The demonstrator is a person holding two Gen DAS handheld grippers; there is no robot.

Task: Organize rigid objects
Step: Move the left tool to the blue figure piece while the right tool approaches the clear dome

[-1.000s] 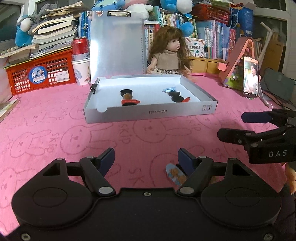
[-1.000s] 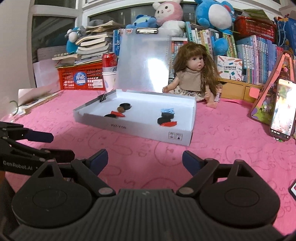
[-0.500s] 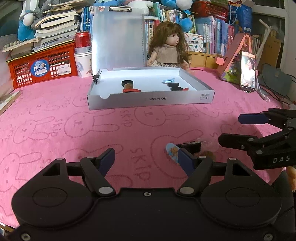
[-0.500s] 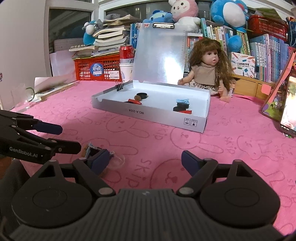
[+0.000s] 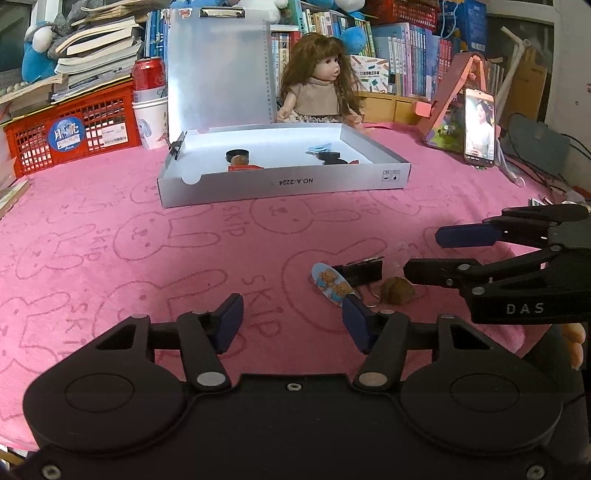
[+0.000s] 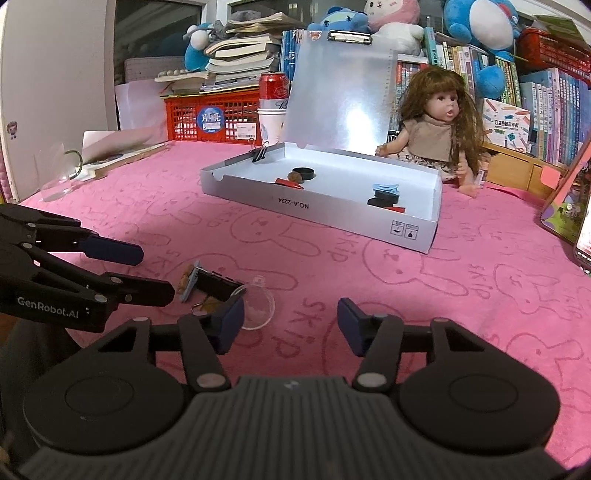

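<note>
Pink cloth [image 5: 110,258] under everything; well ahead of both grippers sits the open white box [image 5: 284,181], lid propped up, likely the drop-off, a few small pieces already inside; left gripper [image 5: 291,325] and right gripper [image 6: 288,325] have just been closing, now half open, nothing between the jaws; just beyond the left gripper's right finger lies a black binder clip [image 5: 360,271], long axis crosswise, a bear-print clip [image 5: 330,286] slanting toward that finger, a walnut [image 5: 397,291] beside.

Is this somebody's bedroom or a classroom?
Probably a room at home, maybe a child's: a doll and plush toys sit by packed bookshelves, and the table has a pink bunny cloth.
</note>
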